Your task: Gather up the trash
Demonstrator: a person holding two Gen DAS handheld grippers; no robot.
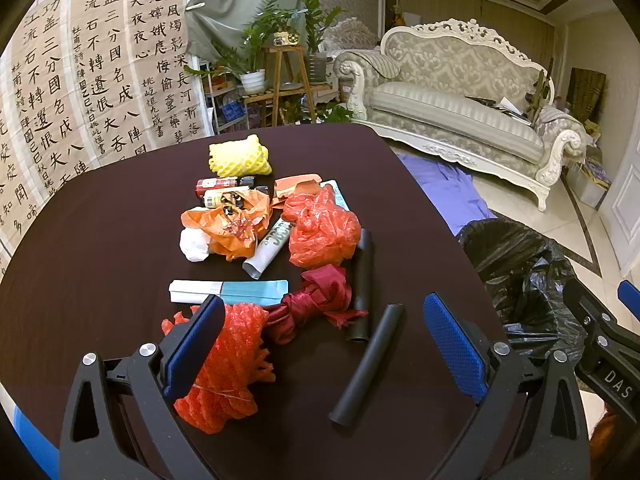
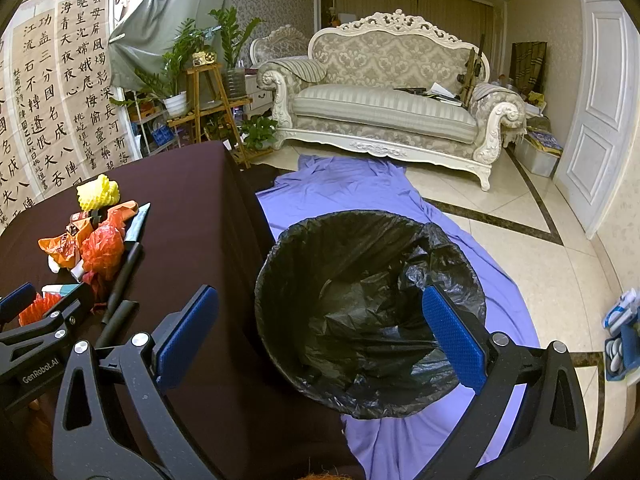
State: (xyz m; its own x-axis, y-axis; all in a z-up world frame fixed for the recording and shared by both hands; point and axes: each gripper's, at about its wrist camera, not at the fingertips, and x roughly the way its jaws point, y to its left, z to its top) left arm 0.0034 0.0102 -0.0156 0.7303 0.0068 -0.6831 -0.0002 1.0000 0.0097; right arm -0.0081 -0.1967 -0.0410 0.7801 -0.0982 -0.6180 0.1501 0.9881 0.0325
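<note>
My left gripper (image 1: 328,344): spread wide, empty.
Black foam tube (image 1: 368,364): between its fingers, long axis pointing away-right.

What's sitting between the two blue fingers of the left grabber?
In the left wrist view, the open left gripper has the orange foam net by its left finger and a black tube lying on the dark table between them.

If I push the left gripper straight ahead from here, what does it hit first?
Most likely the near black tube, which lies between the open fingers of the left gripper. The orange mesh net sits just inside the left finger and may catch too; depth is unclear.
</note>
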